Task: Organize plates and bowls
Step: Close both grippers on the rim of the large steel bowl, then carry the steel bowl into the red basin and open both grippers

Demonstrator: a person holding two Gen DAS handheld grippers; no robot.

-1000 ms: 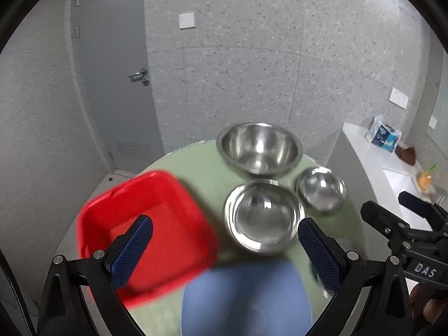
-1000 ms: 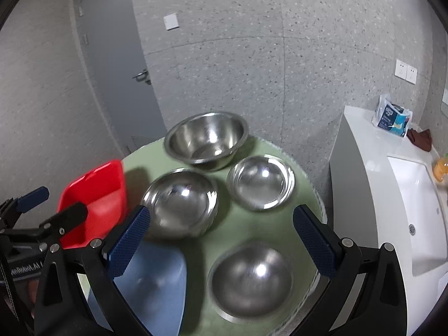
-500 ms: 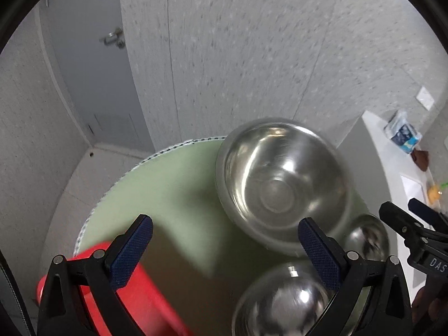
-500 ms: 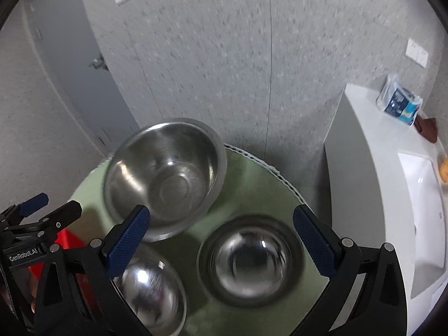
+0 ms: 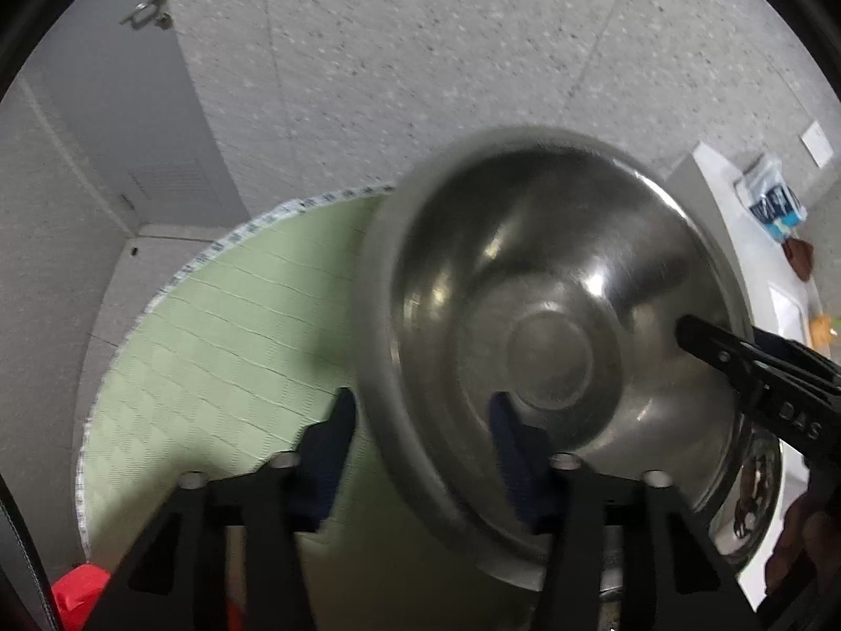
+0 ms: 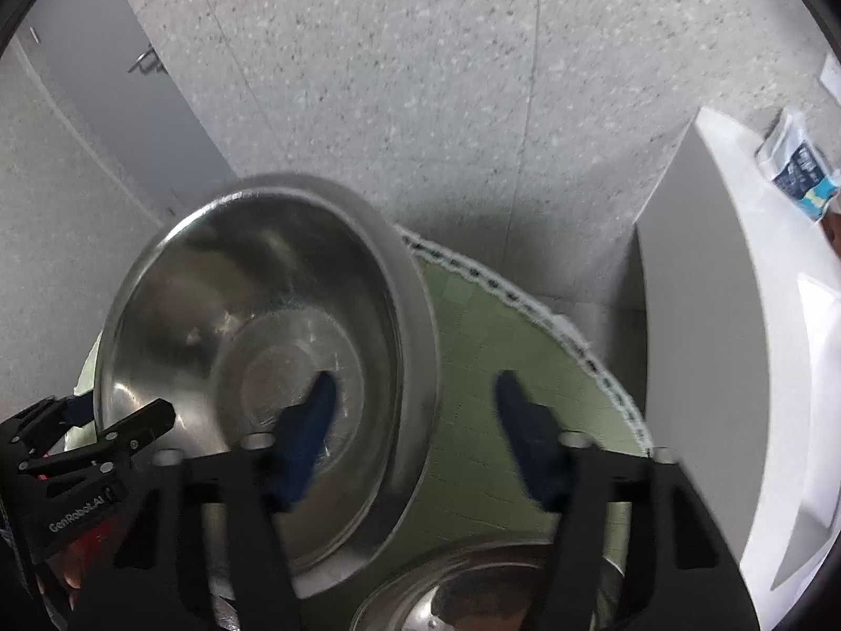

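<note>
On the left side of the round green desk (image 5: 221, 347), the left gripper (image 5: 420, 436) straddles the left rim of the large steel bowl (image 5: 552, 326), one blue pad outside the wall and one inside. The jaws are partly closed about the rim, but motion blur hides the contact, so whether they are grasping it cannot be told. A red tray (image 5: 79, 591) shows at the near-left edge of the left wrist view.

Centre: the large steel bowl sits at the far edge of the desk and appears tilted; whether it has left the surface cannot be told. The step in hand is judged to be a two-handed pick-up of this bowl, an early stage of gathering the bowls.

On the right, the right gripper (image 6: 412, 431) likewise straddles the bowl's right rim, its left pad inside and its right pad over the desk, well clear of the wall. These jaws are released. A smaller steel bowl (image 6: 473, 586) lies nearer, just beside the large one. Farther right stands a white counter (image 6: 736, 315) carrying a blue-and-white packet (image 6: 799, 168).

The next move calls for both pairs of jaws to clench evenly on opposite rims before lifting, since thin polished steel is likely to slip.

Legible writing: "GenRobot.AI" on the left gripper's body in the right wrist view; "DAS" on the right gripper's body in the left wrist view. The packet's print is unreadable.
</note>
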